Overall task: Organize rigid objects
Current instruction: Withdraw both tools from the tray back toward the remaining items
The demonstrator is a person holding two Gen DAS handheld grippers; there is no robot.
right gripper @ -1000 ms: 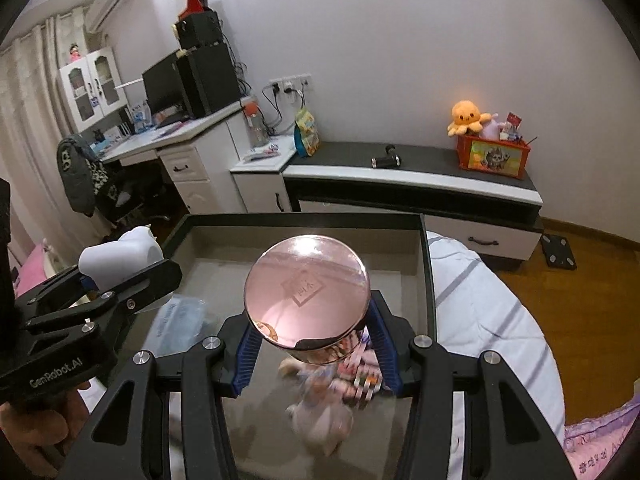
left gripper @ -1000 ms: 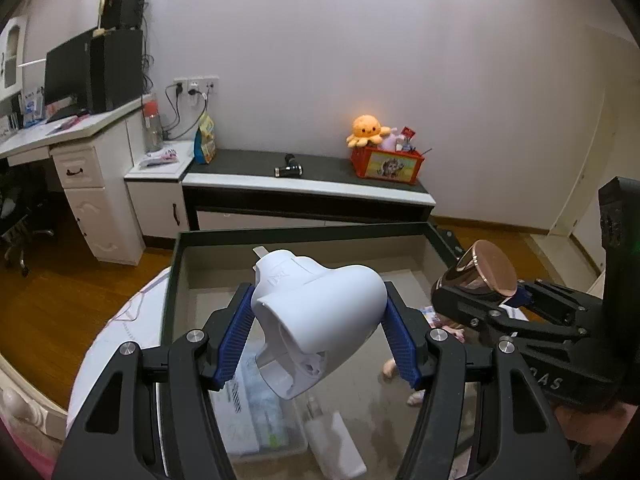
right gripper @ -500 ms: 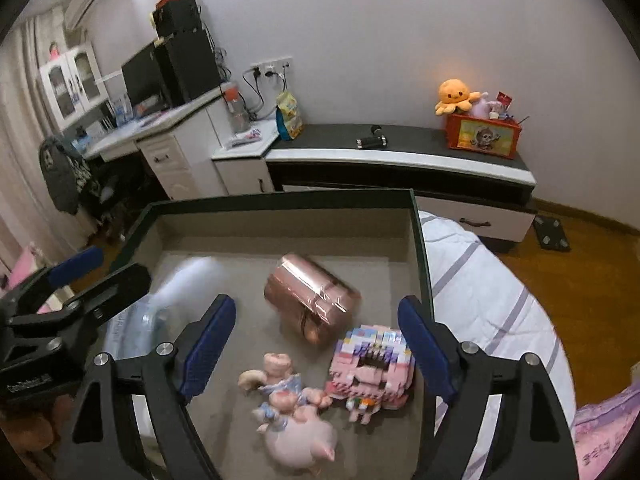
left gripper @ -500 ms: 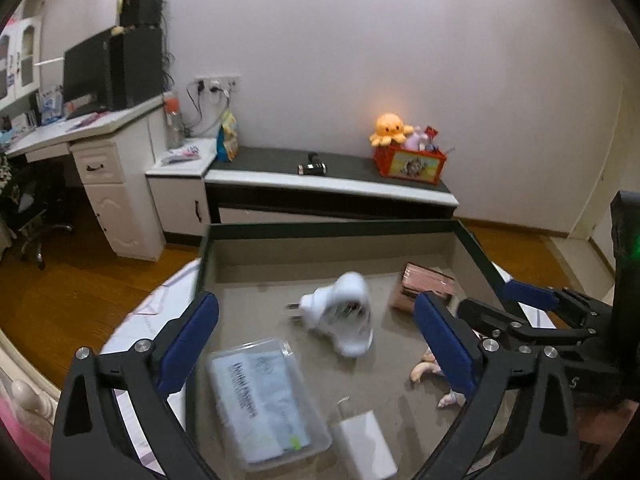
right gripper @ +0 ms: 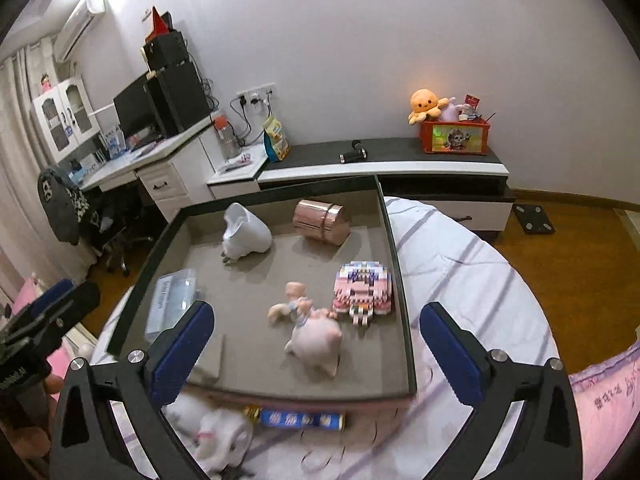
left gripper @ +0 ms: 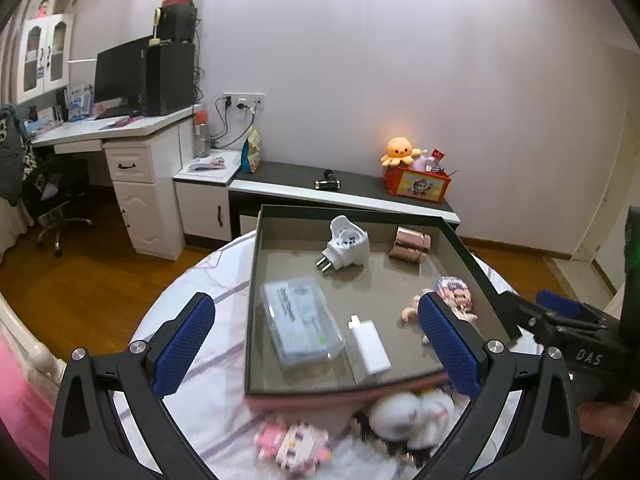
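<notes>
Left wrist view: left gripper (left gripper: pixel 316 340) and right gripper (right gripper: pixel 316 348) both spread, empty; pink brick model (left gripper: pixel 292 446) on bedding, just outside tray (left gripper: pixel 250 300) (blurred). Better approached slowly, gripped across flat sides.

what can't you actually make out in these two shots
- Left wrist view: the pink block toy and white plush in front of the tray are motion-blurred; the left claw frame crosses them.
- Left wrist view: the pig figure is mostly hidden behind a claw finger.
- Right wrist view: the clear case label is too small to read.
- Right wrist view: the blue-labelled tube is blurred.
</notes>
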